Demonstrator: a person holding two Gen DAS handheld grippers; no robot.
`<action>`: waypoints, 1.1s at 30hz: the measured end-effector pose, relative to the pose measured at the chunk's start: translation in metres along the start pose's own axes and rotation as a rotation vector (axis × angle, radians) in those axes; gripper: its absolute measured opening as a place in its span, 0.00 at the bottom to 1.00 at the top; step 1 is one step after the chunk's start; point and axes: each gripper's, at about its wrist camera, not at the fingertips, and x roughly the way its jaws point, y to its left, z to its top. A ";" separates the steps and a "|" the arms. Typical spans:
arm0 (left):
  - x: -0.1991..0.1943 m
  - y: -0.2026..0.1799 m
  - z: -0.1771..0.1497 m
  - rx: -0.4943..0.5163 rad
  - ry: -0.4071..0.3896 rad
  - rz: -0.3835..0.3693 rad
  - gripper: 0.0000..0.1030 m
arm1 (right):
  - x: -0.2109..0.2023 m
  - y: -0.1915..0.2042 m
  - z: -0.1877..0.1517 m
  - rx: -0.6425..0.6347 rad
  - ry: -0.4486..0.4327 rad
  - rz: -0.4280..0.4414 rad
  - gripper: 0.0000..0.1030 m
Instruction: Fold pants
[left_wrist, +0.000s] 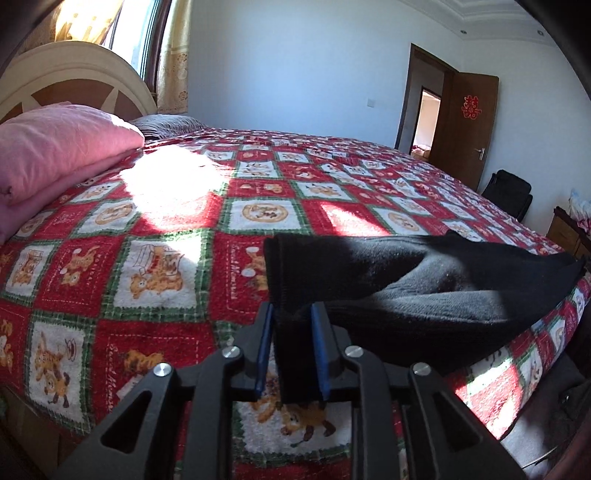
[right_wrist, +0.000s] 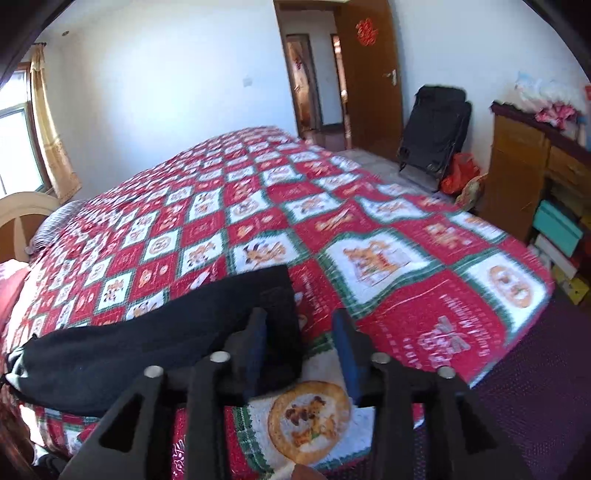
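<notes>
Black pants (left_wrist: 424, 288) lie folded in a long band near the front edge of the bed, on a red, white and green checked bedspread (left_wrist: 147, 258). My left gripper (left_wrist: 291, 310) stands over their left end. A strip of the black cloth runs between its blue pads (left_wrist: 264, 347), and the jaws stand slack around it. In the right wrist view the pants (right_wrist: 147, 332) stretch off to the left. My right gripper (right_wrist: 299, 317) is open at their right end, with the cloth beside its left pad (right_wrist: 256, 343) and bare bedspread (right_wrist: 369, 240) showing before the right pad.
A folded pink blanket (left_wrist: 55, 147) and a cream headboard (left_wrist: 74, 74) are at the left end of the bed. On the floor beyond the bed's foot stand a black suitcase (right_wrist: 436, 125) and a wooden cabinet (right_wrist: 517, 166). A brown door (right_wrist: 369, 74) stands ajar.
</notes>
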 end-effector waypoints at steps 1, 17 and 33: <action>-0.002 0.002 -0.001 0.008 -0.001 0.012 0.38 | -0.008 0.004 0.002 -0.010 -0.022 -0.008 0.40; -0.032 0.042 -0.004 -0.133 -0.026 0.085 0.52 | -0.014 0.310 -0.067 -0.618 0.128 0.463 0.41; 0.044 0.016 0.039 -0.201 0.084 -0.069 0.10 | 0.024 0.444 -0.141 -0.787 0.268 0.573 0.41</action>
